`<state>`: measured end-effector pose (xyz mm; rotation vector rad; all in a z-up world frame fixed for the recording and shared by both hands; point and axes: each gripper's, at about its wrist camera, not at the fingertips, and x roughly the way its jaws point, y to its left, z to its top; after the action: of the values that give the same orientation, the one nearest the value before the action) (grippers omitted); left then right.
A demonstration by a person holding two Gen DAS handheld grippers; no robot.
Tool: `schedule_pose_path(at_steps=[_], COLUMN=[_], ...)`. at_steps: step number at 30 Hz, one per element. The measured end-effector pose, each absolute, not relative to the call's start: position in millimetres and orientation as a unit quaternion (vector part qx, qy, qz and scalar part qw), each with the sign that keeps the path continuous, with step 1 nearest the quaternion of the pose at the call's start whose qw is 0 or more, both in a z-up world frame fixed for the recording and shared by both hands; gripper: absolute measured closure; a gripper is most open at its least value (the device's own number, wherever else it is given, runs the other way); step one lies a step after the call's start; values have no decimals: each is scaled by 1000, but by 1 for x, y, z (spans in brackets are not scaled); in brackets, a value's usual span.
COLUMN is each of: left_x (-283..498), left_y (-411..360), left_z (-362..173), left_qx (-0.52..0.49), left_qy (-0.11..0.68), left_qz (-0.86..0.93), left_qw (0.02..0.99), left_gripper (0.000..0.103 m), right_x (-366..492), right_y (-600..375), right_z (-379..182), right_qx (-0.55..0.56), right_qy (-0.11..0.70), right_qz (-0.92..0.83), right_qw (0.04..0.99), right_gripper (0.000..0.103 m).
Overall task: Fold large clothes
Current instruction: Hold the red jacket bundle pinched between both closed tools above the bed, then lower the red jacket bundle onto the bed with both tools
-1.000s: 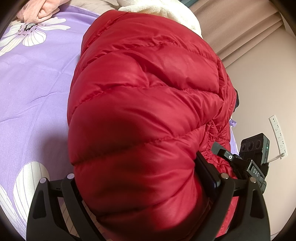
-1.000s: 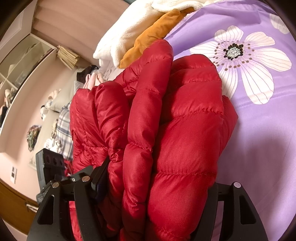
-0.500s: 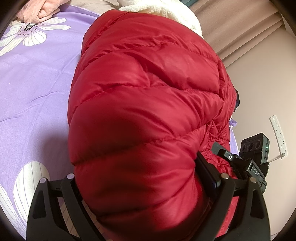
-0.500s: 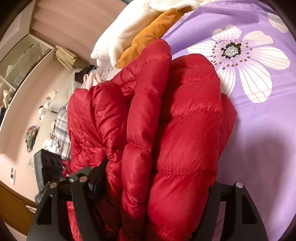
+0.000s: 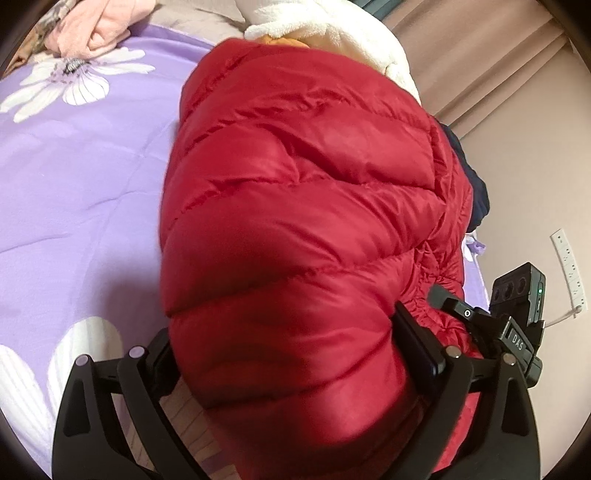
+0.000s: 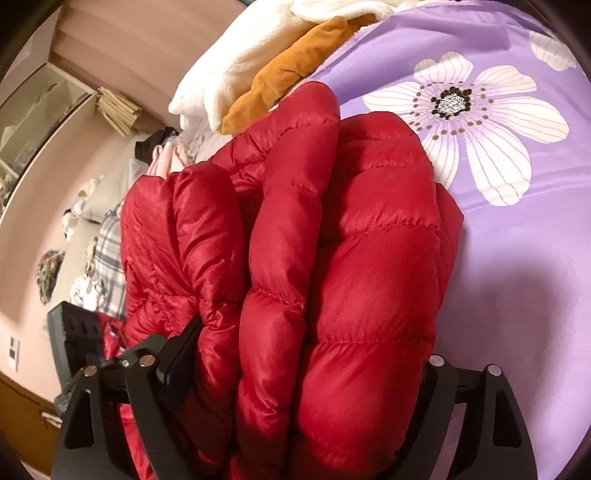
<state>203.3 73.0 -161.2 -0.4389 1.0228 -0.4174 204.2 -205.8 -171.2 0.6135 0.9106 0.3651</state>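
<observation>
A red quilted puffer jacket (image 5: pixel 303 229) lies bunched in thick folds on a purple bedsheet (image 5: pixel 74 177) with white flowers. My left gripper (image 5: pixel 291 350) is shut on a thick fold of the jacket, which fills the space between its fingers. The right gripper's body shows at the right edge of this view. In the right wrist view the jacket (image 6: pixel 332 258) shows several stacked layers. My right gripper (image 6: pixel 306 362) is shut on this bundle. The sheet (image 6: pixel 517 277) lies to its right.
A white fleece blanket (image 6: pixel 240 74) and an orange cloth (image 6: pixel 288 81) lie past the jacket. Pink cloth (image 5: pixel 96 26) sits at the sheet's far corner. A dark garment (image 5: pixel 476 199) hangs at the bed's edge. A wall with a power strip (image 5: pixel 569 269) is close by.
The view past both grippers has shifted a little, with more of the blanket and pink cloth showing. Both grippers keep their hold on the jacket.
</observation>
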Motion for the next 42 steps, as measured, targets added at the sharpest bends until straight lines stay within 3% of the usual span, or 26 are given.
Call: schedule_pose_path(at_steps=[15,20,32,37,42], left_x=[176,178,163,159,164], left_y=[90,84,71,62,54], left_z=[-120,-110,-90,-89,-103], left_qx=[-146,-152,-118,-89,-70], left_qy=[451,428,401,395,415], left_qz=[-150,-142,-163,-180,-188], left_qw=[868,879,894,896,887], left_gripper=[6,6,10,14,17], right_x=[194,184,157,174,193], right_y=[-210,-209,-169,-147,-140], right_z=[-158,-141,-68,-72,-93], right_qx=[277,224,43,32,58], right_qy=[432,422,284,293,345], right_qz=[142,106,91,146,148], right_qw=[847,872,954,944,925], right_gripper=[15,15,15,36,39])
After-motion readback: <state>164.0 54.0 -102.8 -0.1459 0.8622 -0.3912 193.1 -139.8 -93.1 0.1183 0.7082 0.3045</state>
